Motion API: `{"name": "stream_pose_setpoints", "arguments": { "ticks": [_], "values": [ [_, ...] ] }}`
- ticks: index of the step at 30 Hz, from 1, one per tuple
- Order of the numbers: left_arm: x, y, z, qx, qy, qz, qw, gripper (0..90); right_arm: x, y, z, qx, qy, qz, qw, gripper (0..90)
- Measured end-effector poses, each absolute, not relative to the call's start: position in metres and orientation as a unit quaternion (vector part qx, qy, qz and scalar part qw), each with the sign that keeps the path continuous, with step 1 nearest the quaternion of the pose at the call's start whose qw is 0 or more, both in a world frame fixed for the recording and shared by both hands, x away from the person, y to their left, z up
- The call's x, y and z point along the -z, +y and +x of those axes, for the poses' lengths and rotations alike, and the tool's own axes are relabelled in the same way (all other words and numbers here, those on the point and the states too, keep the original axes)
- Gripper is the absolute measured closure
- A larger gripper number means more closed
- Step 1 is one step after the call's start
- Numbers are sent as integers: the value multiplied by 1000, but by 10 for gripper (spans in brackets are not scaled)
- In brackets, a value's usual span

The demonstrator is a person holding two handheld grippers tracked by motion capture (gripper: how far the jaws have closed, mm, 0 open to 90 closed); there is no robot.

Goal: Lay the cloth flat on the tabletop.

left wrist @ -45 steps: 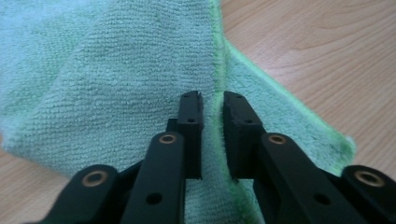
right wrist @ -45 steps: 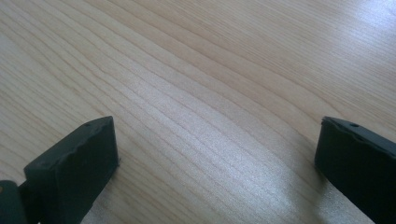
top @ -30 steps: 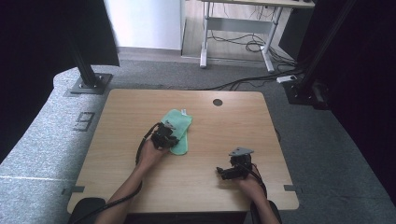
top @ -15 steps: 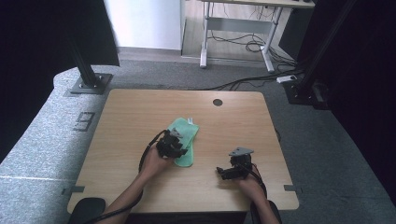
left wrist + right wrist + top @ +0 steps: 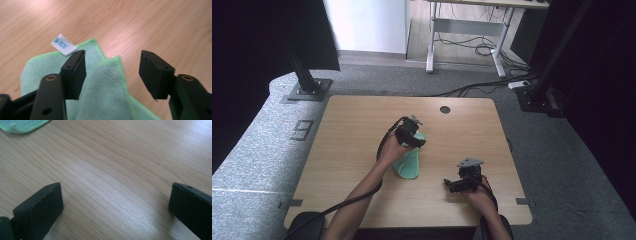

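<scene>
A folded green cloth [image 5: 105,85] lies at the centre of the wooden table [image 5: 352,135], its white tag [image 5: 63,44] printed in blue, too blurred to read. The left gripper [image 5: 112,72] hovers over it, jaws just opening, nothing pinched. The right gripper [image 5: 115,202], lower right, rests spread wide.

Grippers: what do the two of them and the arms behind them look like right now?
Both are black. The left gripper trails a black cable along a bare, sleeveless forearm. The right gripper carries a grey three-cornered plate on top. Close up, the fingers are blocky black pads on arms with brass-coloured rivets.
</scene>
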State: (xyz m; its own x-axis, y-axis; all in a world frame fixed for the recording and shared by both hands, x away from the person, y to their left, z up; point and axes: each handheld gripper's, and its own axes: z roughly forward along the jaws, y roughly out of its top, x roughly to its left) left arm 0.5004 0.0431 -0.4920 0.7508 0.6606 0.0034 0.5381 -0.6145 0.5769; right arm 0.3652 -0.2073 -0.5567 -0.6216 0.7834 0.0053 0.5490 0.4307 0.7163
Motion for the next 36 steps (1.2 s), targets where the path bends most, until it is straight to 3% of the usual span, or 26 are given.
{"name": "stream_pose_setpoints", "arguments": {
  "ticks": [2,6,8,20,29,36],
  "values": [
    [498,41,502,-107,336,896,269,436,557,-207,365,-351,829,402,167,0],
    [503,43,501,-106,336,901,255,750,557,-207,365,-351,829,402,167,0],
    [497,49,500,-108,338,895,269,829,557,-207,365,-351,829,402,167,0],
    [439,115,482,-153,367,859,322,830,557,-207,365,-351,829,402,167,0],
    [444,162,470,-162,401,843,319,825,557,-207,365,-351,829,401,167,0],
    [469,195,463,-153,434,833,306,818,557,-207,365,-351,829,402,167,0]
  ]
}}
